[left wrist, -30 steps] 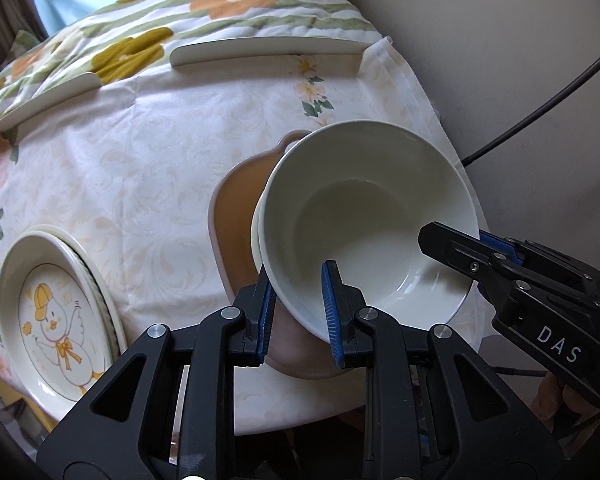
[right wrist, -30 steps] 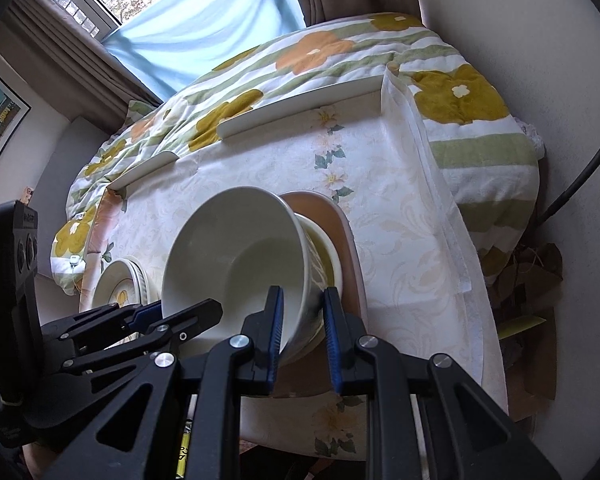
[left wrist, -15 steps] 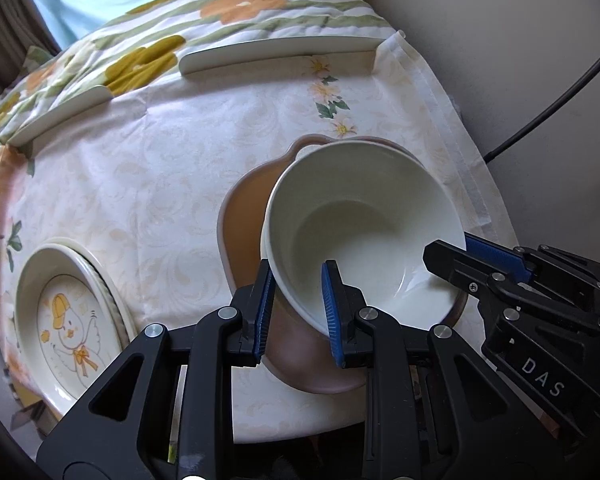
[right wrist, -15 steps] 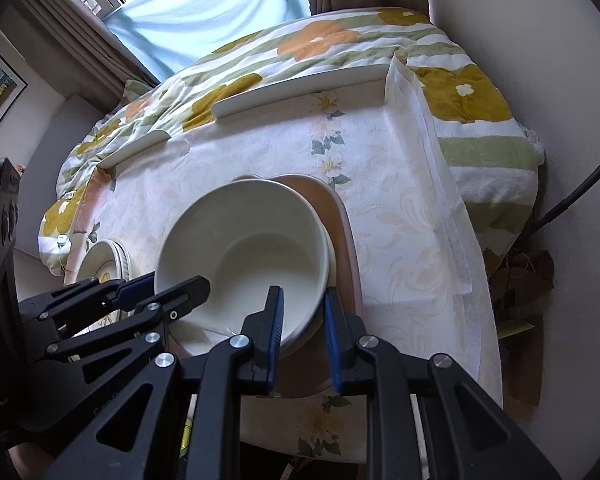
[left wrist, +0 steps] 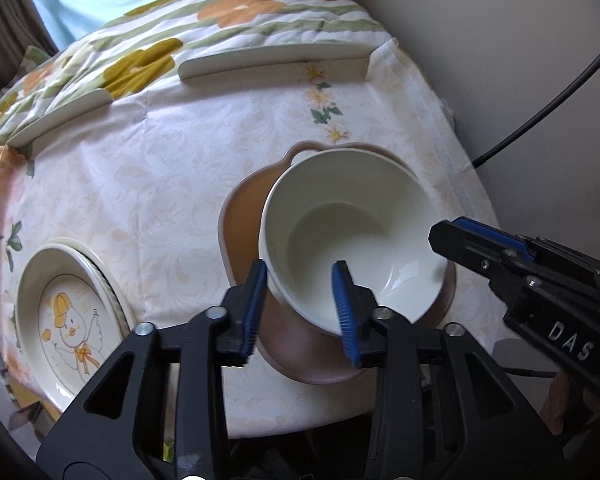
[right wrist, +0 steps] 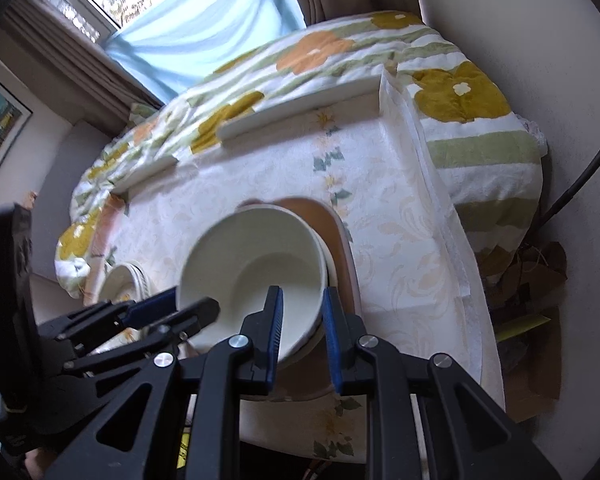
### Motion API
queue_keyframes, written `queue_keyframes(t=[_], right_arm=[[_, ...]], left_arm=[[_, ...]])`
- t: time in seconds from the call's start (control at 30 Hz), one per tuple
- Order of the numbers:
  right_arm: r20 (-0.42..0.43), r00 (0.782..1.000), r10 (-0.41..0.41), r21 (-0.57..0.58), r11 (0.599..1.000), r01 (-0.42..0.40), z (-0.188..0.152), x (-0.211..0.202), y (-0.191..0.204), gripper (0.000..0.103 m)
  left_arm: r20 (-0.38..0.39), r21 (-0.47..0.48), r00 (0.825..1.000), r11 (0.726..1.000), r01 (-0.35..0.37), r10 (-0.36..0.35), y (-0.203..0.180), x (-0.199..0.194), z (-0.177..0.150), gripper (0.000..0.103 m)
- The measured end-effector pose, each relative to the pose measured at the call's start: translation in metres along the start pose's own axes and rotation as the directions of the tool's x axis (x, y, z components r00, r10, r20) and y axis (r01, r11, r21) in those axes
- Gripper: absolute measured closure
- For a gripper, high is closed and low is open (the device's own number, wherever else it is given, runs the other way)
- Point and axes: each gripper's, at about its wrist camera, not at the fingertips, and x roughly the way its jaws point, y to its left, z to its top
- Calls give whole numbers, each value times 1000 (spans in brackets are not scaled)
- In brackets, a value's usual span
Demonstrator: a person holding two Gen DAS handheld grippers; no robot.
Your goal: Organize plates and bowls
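Left wrist view: the left gripper (left wrist: 300,300) has its jaws parted, straddling the near rim of the cream bowl (left wrist: 354,236), one pad outside the wall and one inside, with a gap showing at each pad. The bowl sits nested in another cream bowl on the brown plate (left wrist: 244,220), toward the right side of the bench (left wrist: 148,168). The plate's near edge lies close to the bench's near edge. The right gripper (left wrist: 452,236) reaches in from the right at the bowl's right rim. A duck plate (left wrist: 68,316) sits on a stack at the near left, well apart from the bowl, with bare tablecloth between. Two white rails (left wrist: 272,60) line the far edge.

Right wrist view: the right gripper (right wrist: 302,320) has its jaws apart across the bowl's (right wrist: 252,264) near right rim; whether the pads touch cannot be told. The left gripper (right wrist: 196,308) enters from the left. Bare cloth (right wrist: 400,240) extends right of the plate (right wrist: 340,232) to the bench edge; a wall (right wrist: 540,8) and cable (right wrist: 580,176) lie beyond.
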Motion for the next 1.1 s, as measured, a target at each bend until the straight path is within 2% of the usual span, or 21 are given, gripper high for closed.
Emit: queue_keyframes(t=[0.03,0.1,0.17,0.23,0.27,0.3,0.4,0.5,0.6,0.67,0.77,0.97,1.1], right_arm=[[14,1000,4,2,1000,-4,2,-5,1,85],[35,999,4,1,1000,-4,5,-15,2,85],[59,998,11,-2,1000,-11,8,-26,3,82],[86,996,22,-8,1000,-21,11,-38,3,65],[102,994,35,-15,999,-33,12,-46,3,47],[116,992,44,-25,999,-42,14,-53,3,34],[144,989,35,-81,996,-23,16,-69,6,14],[115,993,-27,-182,982,48,15,-75,11,13],[26,986,-167,-275,947,168,13,-68,14,13],[-12,976,-215,-312,929,201,9,-62,15,13],[-50,967,-250,-360,907,216,4,-50,12,13],[-172,947,-273,-387,902,190,1,-4,2,15],[-241,935,-259,-379,913,155,1,17,-1,34]], left_arm=[[11,1,1000,1000,2,-2,0,-4,0,41],[41,5,999,1000,13,-13,0,-15,1,19],[63,9,998,1000,7,-8,1,-26,3,18],[73,19,997,1000,-9,8,4,-35,5,18],[84,22,996,1000,-12,10,7,-41,6,18],[100,21,995,1000,-10,7,12,-49,7,18],[142,2,990,1000,-11,10,27,-68,10,17],[148,-14,988,999,-37,39,44,-77,13,9],[83,8,995,999,-54,53,53,-71,11,8],[48,23,998,999,-43,41,58,-67,5,8],[6,28,1000,1000,-8,8,63,-58,-4,8],[-70,94,997,995,-34,41,58,-30,-17,8],[-115,103,993,995,3,9,53,-12,-18,8]])
